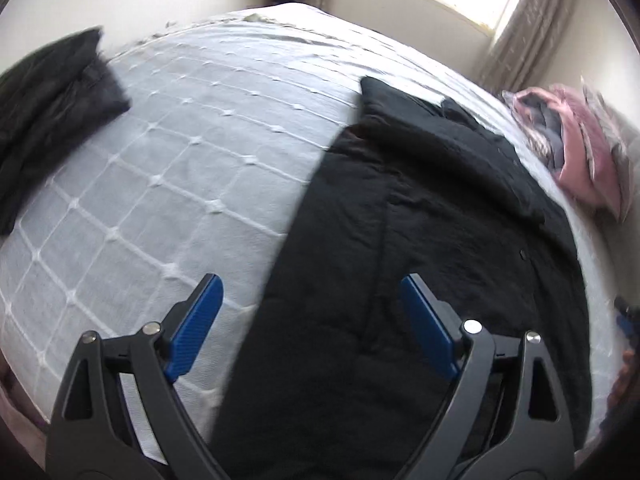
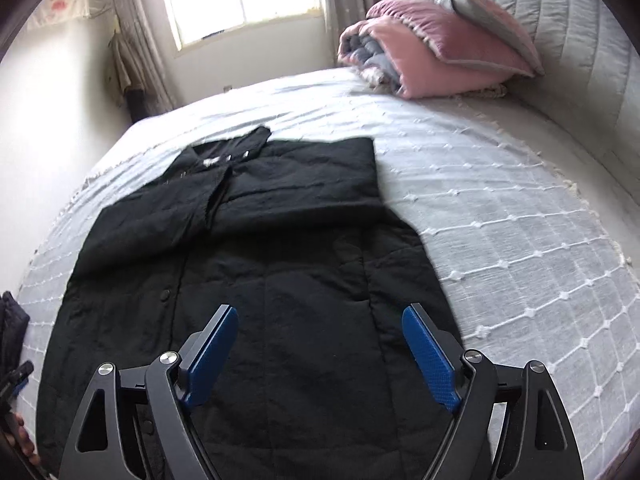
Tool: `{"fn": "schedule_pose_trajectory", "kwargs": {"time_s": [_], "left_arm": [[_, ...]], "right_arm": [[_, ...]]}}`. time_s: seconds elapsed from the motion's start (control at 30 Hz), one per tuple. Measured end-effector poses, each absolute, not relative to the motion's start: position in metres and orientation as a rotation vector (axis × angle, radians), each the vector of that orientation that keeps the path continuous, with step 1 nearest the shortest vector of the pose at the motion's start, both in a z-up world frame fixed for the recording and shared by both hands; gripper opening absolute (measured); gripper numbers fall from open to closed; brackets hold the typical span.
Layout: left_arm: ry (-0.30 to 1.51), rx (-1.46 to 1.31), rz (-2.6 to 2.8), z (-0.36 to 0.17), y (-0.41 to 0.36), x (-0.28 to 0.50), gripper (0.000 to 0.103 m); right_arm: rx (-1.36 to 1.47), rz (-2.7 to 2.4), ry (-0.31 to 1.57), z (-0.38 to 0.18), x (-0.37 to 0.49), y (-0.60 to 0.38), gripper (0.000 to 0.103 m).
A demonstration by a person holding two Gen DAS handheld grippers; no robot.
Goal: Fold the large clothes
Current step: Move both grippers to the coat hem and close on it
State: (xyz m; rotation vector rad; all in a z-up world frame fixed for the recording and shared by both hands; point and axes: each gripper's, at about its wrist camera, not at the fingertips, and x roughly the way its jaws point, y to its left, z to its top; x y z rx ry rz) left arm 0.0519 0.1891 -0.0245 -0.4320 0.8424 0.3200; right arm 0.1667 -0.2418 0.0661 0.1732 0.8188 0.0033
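Coat (image 2: pixel 280 272) flat on bed (image 2: pixel 520 240), sleeves folded in across chest | lengthwise fold left, I judge | left gripper (image 1: pixel 312 312) spread wide, empty, over coat's edge | right gripper (image 2: pixel 320 344) spread wide, empty, above hem | dark pile (image 1: pixel 52 108) apart

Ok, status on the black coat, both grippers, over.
Left gripper open, empty. Right gripper open, empty. Black coat flat on the bed, sleeves folded in, untouched. Pink pillows and second dark garment lie apart; path clear.
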Motion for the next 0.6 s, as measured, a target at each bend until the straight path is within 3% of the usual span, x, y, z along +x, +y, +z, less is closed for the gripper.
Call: {"fn": "schedule_pose_trajectory", "kwargs": {"time_s": [0.13,0.33,0.47,0.6], "left_arm": [[0.857,-0.465,0.312,-0.025,0.209,0.026,0.09],[0.93,-0.578,0.235,-0.04,0.223,-0.002,0.089],[0.897,-0.591,0.188,-0.039,0.218,-0.029,0.08],[0.897,-0.61,0.136,-0.044,0.208,-0.051,0.068]], "right_arm": [[0.076,0.0,0.69,0.094,0.137,-0.237,0.091],[0.089,-0.009,0.758,0.072,0.085,-0.25,0.093],[0.19,-0.053,0.832,0.045,0.05,-0.285,0.093],[0.516,-0.1,0.889,0.012,0.016,-0.347,0.093]]}}
